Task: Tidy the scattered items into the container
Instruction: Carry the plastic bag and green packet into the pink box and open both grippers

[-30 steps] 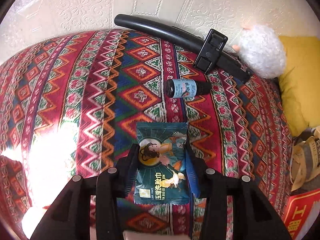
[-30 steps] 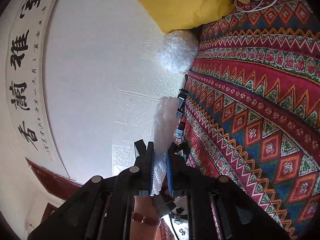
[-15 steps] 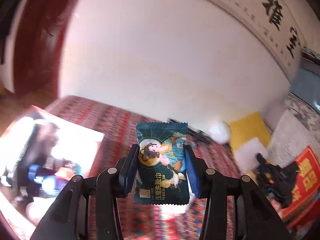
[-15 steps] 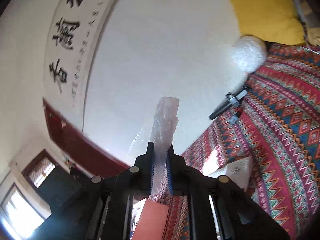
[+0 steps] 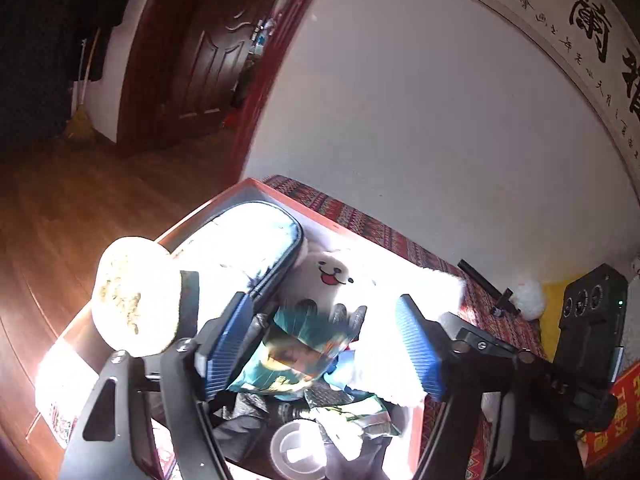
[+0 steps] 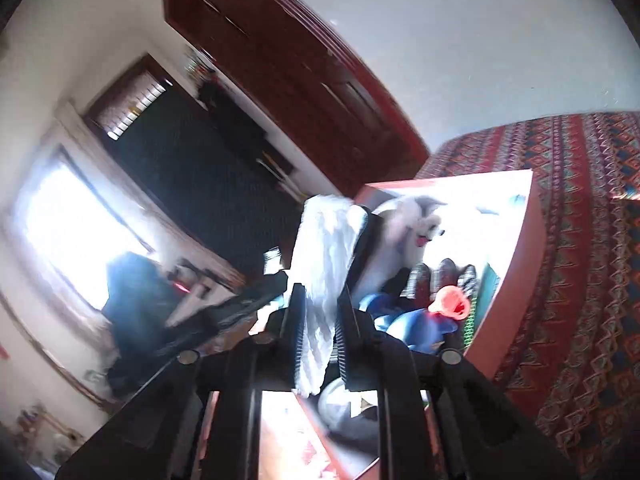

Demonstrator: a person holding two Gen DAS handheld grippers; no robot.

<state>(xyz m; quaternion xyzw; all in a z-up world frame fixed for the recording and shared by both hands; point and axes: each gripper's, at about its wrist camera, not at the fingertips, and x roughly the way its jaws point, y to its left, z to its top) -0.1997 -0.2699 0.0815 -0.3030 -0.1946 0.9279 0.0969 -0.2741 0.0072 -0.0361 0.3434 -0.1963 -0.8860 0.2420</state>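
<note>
My left gripper (image 5: 324, 344) hangs over the orange-rimmed box (image 5: 280, 196), its jaws opening wide. The teal wipe packet (image 5: 296, 348) sits blurred between the blue pads (image 5: 228, 344), touching neither, just above the items in the box. My right gripper (image 6: 322, 332) points down at the same box (image 6: 516, 280). Its jaws are opening, but a strip of white bubble wrap (image 6: 324, 264) still stands between the pads and fills the gap. A small bottle and a black tube (image 5: 484, 284) lie far off on the bedspread.
The box holds a white plush toy (image 5: 332, 276), a zipped pouch (image 5: 248, 240), a round lid (image 5: 296, 448) and dark clutter. A pale round disc (image 5: 132, 296) sits at its left rim. The patterned bedspread (image 6: 580, 240) lies right, wooden floor (image 5: 80, 200) left, wall behind.
Both grippers swung from the bedspread to above the box. The left jaws spread apart and the packet came loose. The bubble wrap stays between the right jaws, which stand slightly wider.
</note>
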